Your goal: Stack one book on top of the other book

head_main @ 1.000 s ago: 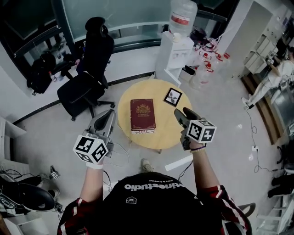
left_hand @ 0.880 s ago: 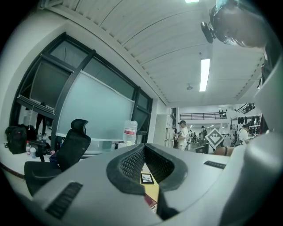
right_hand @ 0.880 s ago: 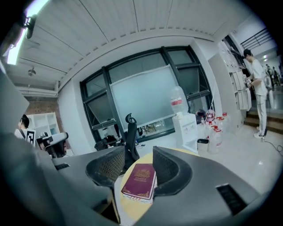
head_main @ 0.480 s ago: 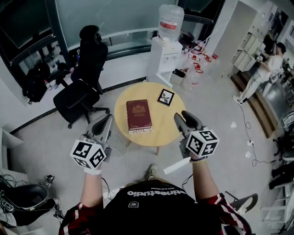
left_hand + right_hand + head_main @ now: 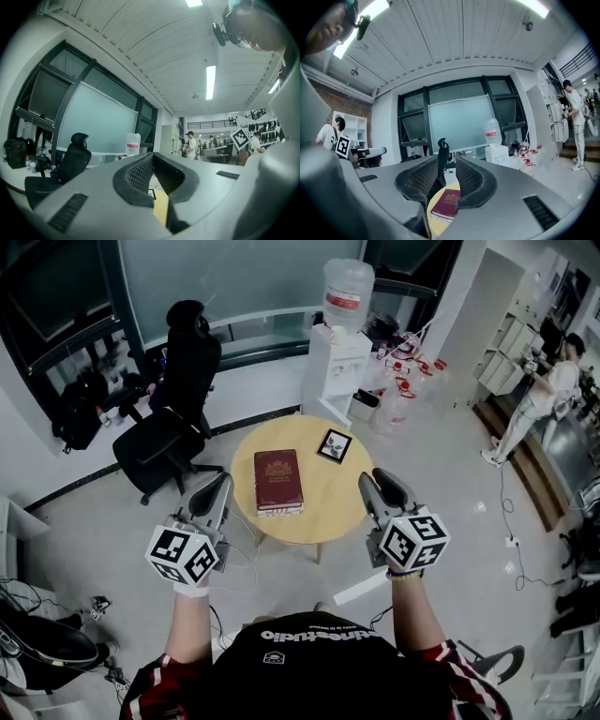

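We hold the left gripper (image 5: 223,479) with jaws together and the right gripper (image 5: 373,477) with jaws a little apart, empty and just closing, while the red book (image 5: 278,481) lies flat mid-table (image 5: 328,507); we judge it stiff, hefty and slick-covered, best pinched at its near edge.

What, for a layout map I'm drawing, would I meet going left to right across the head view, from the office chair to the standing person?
Black office chair → left gripper → red book → small black-bordered item → right gripper → standing person.
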Demonstrator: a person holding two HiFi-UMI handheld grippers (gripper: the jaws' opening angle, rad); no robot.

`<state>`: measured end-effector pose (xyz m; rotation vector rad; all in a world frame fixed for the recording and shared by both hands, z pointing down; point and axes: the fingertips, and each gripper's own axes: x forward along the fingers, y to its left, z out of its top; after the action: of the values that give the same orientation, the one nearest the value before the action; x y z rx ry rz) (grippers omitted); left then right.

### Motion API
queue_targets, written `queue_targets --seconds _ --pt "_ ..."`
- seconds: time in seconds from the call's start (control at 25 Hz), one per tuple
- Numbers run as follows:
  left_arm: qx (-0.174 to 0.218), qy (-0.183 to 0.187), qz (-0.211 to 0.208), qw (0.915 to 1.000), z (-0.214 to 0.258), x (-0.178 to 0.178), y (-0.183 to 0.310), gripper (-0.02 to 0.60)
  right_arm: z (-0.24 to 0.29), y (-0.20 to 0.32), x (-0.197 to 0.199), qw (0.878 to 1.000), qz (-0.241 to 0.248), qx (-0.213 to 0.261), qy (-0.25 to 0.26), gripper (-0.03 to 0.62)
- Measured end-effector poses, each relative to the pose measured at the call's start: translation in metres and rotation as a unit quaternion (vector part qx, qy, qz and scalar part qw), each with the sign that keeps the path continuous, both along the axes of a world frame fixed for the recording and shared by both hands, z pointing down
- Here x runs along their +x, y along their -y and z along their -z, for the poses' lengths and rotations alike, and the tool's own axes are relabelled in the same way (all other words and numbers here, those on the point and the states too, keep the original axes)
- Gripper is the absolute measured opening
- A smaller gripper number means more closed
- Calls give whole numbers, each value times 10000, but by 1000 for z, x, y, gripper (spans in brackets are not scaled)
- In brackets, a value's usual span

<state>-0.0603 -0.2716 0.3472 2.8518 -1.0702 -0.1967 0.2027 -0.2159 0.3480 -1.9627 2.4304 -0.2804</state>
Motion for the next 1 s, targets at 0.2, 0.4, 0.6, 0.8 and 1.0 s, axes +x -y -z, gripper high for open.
queue_targets --seconds 0.2,0.4,0.6,0.8,1.0 --pt "7 -12 60 10000 3 23 -10 17 7 -8 18 9999 62 109 -67 119" --pt "40 -6 145 9999 10 41 -14 17 17 -14 38 9996 52 268 -3 93" --pt "99 23 123 9999 13 58 -20 17 18 -19 48 9994 90 342 21 76" --pt "129 47 123 9998 16 71 -22 17 23 -23 57 9990 70 440 -37 52" --pt "158 38 126 9998 19 78 -24 17 26 -26 63 9987 27 503 -99 38"
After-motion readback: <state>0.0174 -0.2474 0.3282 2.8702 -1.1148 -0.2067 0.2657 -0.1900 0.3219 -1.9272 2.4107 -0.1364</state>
